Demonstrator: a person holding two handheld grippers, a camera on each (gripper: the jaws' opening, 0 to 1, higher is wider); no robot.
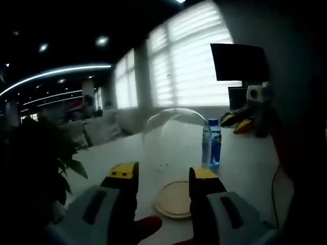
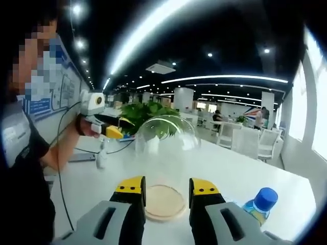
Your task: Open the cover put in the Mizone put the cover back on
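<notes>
A clear glass dome cover point(image 1: 171, 135) point(image 2: 166, 143) stands over a round wooden base point(image 1: 172, 200) point(image 2: 163, 202) on the white table. The Mizone bottle point(image 1: 212, 144) point(image 2: 259, 203), blue-capped with a blue label, stands upright just beside the dome. In the left gripper view, my left gripper point(image 1: 163, 173) is open a short way in front of the base, nothing between its yellow-tipped jaws. My right gripper point(image 2: 167, 187) is open too, close to the base from the opposite side. Each gripper also appears across the table in the other's view: left gripper point(image 2: 115, 131), right gripper point(image 1: 237, 122).
A person's hand point(image 2: 84, 125) and sleeve hold the left gripper at the table's far side. Green plants stand nearby point(image 1: 41, 153) point(image 2: 148, 112). A dark monitor point(image 1: 237, 61) hangs by the window. A cable point(image 1: 273, 189) trails over the white table point(image 2: 230, 168).
</notes>
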